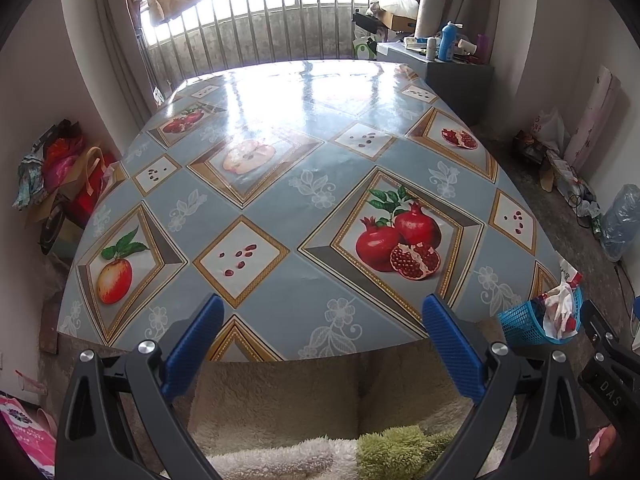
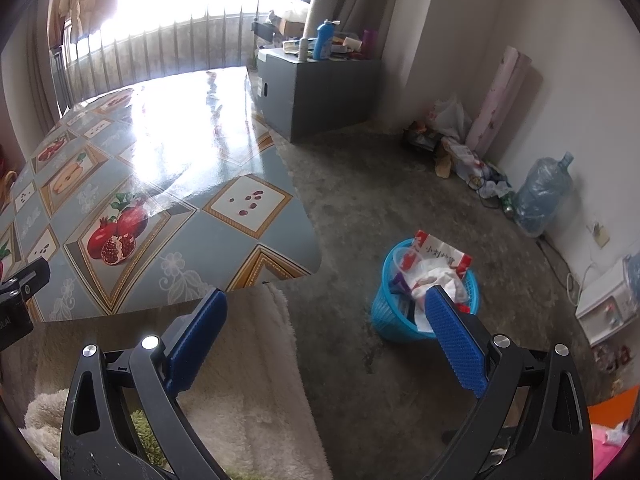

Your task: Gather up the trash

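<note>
Both tools hang over the near edge of a bench point(image 1: 280, 208) covered in a glossy blue cloth printed with pomegranates and apples. The left tool point(image 1: 322, 344) is released, its blue pads spread wide with nothing between them. The right tool point(image 2: 326, 328) is likewise released and holds nothing, aimed past the bench's right corner toward the floor. There, on the grey carpet point(image 2: 380, 184) to the right of the bench, stands a blue basket point(image 2: 386, 320) filled with trash point(image 2: 436, 276): crumpled white paper and a red-and-white wrapper. A grey cabinet point(image 2: 320, 92) topped with bottles sits far behind.
</note>
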`<state>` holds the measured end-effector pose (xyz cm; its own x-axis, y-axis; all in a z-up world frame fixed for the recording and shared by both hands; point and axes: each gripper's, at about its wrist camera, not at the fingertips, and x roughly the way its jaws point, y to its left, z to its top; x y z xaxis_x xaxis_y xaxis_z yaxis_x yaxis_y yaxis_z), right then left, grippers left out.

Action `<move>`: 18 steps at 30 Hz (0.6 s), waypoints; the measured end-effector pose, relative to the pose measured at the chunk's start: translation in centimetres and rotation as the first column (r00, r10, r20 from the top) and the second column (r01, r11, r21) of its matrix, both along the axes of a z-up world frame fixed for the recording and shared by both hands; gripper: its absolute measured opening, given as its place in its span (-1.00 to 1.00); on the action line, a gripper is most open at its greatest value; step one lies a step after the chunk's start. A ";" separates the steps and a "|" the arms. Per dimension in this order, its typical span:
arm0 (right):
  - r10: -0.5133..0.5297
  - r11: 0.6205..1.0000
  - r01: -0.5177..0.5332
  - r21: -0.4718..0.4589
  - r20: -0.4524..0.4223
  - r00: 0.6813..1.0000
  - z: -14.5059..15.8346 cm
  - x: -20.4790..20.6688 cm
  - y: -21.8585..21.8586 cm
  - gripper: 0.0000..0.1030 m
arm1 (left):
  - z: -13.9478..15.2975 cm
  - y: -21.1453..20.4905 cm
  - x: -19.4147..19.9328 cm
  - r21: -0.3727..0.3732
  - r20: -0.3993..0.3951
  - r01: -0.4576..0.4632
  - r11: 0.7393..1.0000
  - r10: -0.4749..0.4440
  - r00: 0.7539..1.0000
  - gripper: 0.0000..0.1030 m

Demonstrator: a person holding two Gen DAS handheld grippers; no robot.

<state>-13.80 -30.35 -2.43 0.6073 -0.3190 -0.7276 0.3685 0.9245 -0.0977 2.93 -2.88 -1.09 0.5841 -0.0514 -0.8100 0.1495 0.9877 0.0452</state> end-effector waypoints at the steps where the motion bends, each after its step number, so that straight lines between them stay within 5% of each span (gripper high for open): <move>1: 0.000 1.000 0.000 0.001 0.000 1.000 0.0 0.1 0.0 0.84 | 0.0 0.1 0.0 0.000 -0.001 0.000 1.000 0.000 1.000 0.89; 18: 0.000 1.000 0.000 0.005 0.002 1.000 0.0 0.1 0.1 0.84 | 0.0 0.0 0.0 0.000 0.000 0.000 1.000 0.000 1.000 0.89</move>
